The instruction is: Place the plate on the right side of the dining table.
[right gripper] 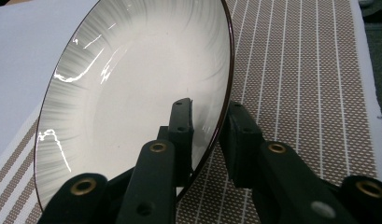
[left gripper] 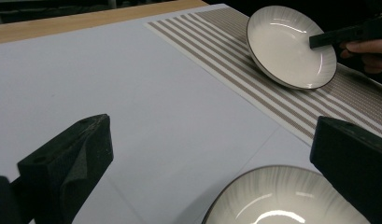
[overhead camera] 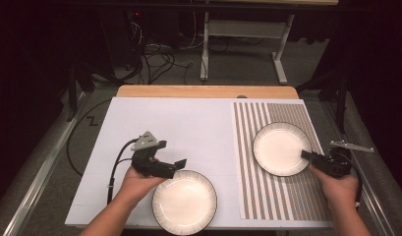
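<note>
Two white plates with dark rims and grey radial streaks are here. One plate [overhead camera: 184, 201] [left gripper: 282, 203] lies flat on the white sheet at the front edge. My left gripper [overhead camera: 175, 166] [left gripper: 212, 154] hovers open just above its far rim, jaws wide apart. The other plate [overhead camera: 279, 147] [left gripper: 289, 42] [right gripper: 142, 93] is over the striped mat [overhead camera: 282, 196] [right gripper: 296, 70] and tilted, with its gripped side raised. My right gripper [overhead camera: 307, 156] [left gripper: 328, 37] [right gripper: 209, 126] is shut on its right rim, one jaw inside the plate and one under it.
The white sheet [overhead camera: 179, 123] covers the table's left and middle. A wooden strip [overhead camera: 203, 91] shows along the far edge. Metal rails run along both sides, and cables and a table frame [overhead camera: 238, 44] lie on the floor beyond.
</note>
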Demonstrator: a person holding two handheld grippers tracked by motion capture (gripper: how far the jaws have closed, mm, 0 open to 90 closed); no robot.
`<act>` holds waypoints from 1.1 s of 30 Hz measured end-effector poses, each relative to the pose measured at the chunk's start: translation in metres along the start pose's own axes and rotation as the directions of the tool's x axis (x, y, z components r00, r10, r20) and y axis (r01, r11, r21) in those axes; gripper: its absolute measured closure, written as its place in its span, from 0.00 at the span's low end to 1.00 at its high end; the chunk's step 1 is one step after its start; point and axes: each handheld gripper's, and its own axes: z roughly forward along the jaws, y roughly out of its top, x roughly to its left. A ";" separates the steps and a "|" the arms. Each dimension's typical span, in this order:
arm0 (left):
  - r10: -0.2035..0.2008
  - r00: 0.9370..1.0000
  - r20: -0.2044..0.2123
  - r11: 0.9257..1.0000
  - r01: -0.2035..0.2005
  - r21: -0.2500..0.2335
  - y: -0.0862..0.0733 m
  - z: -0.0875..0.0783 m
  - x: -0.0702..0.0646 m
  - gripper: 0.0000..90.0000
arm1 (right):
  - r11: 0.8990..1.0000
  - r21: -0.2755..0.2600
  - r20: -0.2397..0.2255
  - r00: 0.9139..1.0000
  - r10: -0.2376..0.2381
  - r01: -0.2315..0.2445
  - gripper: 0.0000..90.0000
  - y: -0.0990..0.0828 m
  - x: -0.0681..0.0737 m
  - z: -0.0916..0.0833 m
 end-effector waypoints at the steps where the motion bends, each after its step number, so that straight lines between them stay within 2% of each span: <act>1: 0.000 1.000 0.000 1.000 0.000 0.000 0.000 0.000 0.000 0.00 | 1.000 0.000 0.000 1.000 0.000 0.000 0.86 0.000 0.000 0.000; 2: 0.021 0.999 -0.030 1.000 -0.021 0.007 -0.008 -0.012 0.004 0.00 | 1.000 0.002 0.004 1.000 0.007 -0.007 0.85 0.000 -0.001 0.001; 5: 0.023 0.999 -0.042 1.000 -0.023 0.007 -0.012 -0.018 0.007 0.00 | 1.000 0.005 0.010 1.000 0.012 -0.012 0.85 0.000 -0.001 0.002; 6: 0.031 0.997 -0.068 1.000 -0.031 0.003 -0.018 -0.026 0.011 0.00 | 1.000 0.012 0.017 1.000 0.023 -0.024 0.84 0.000 -0.001 0.003; 8: 0.031 0.996 -0.080 0.999 -0.032 -0.008 -0.022 -0.031 0.014 0.00 | 0.999 0.018 0.023 0.999 0.033 -0.033 0.84 0.000 -0.001 0.005; 12: 0.024 0.996 -0.090 0.999 -0.026 -0.022 -0.026 -0.035 0.018 0.00 | 0.999 0.028 0.042 0.998 0.042 -0.043 0.82 -0.001 -0.002 0.007; 13: 0.017 0.995 -0.094 0.999 -0.020 -0.027 -0.029 -0.035 0.021 0.00 | 0.998 0.037 0.063 0.997 0.043 -0.045 0.81 -0.001 -0.002 0.008; 17: 0.018 0.995 -0.096 1.000 -0.020 -0.018 -0.034 -0.034 0.023 0.00 | 0.997 0.051 0.083 0.995 0.051 -0.055 0.81 -0.002 -0.003 0.010; 18: 0.008 0.996 -0.091 1.000 -0.010 -0.021 -0.036 -0.034 0.025 0.00 | 0.998 0.055 0.118 0.993 0.026 -0.032 0.82 -0.003 -0.003 0.011; 21: 0.013 0.995 -0.100 1.000 -0.015 -0.025 -0.037 -0.035 0.025 0.00 | 0.998 0.048 0.118 0.993 0.021 -0.026 0.81 -0.004 -0.003 0.009; 24: 0.010 0.995 -0.102 1.000 -0.013 -0.026 -0.039 -0.036 0.025 0.00 | 1.000 0.014 0.128 0.992 0.018 -0.020 0.74 -0.004 0.000 0.005; 27: 0.007 0.995 -0.100 0.999 -0.010 -0.032 -0.041 -0.038 0.025 0.00 | 0.999 -0.026 0.137 0.990 -0.018 0.022 0.67 -0.002 0.005 -0.002; 28: 0.003 0.995 -0.101 0.999 -0.007 -0.042 -0.041 -0.039 0.026 0.00 | 0.998 -0.037 0.143 0.989 -0.043 0.049 0.64 -0.001 0.009 -0.004; 30: -0.007 0.995 -0.100 0.999 0.001 -0.052 -0.042 -0.041 0.028 0.00 | 0.994 -0.064 0.138 0.987 -0.084 0.093 0.58 0.000 0.018 -0.009; 31: -0.007 0.995 -0.100 0.999 0.001 -0.052 -0.042 -0.041 0.028 0.00 | 0.994 -0.064 0.138 0.987 -0.084 0.093 0.58 0.000 0.018 -0.009; 32: -0.014 0.995 -0.103 0.998 0.008 -0.060 -0.043 -0.042 0.030 0.00 | 0.987 -0.090 0.126 0.985 -0.120 0.132 0.52 0.001 0.029 -0.012; 33: -0.014 0.995 -0.103 0.998 0.008 -0.060 -0.043 -0.042 0.030 0.00 | 0.987 -0.090 0.126 0.985 -0.120 0.132 0.52 0.001 0.029 -0.012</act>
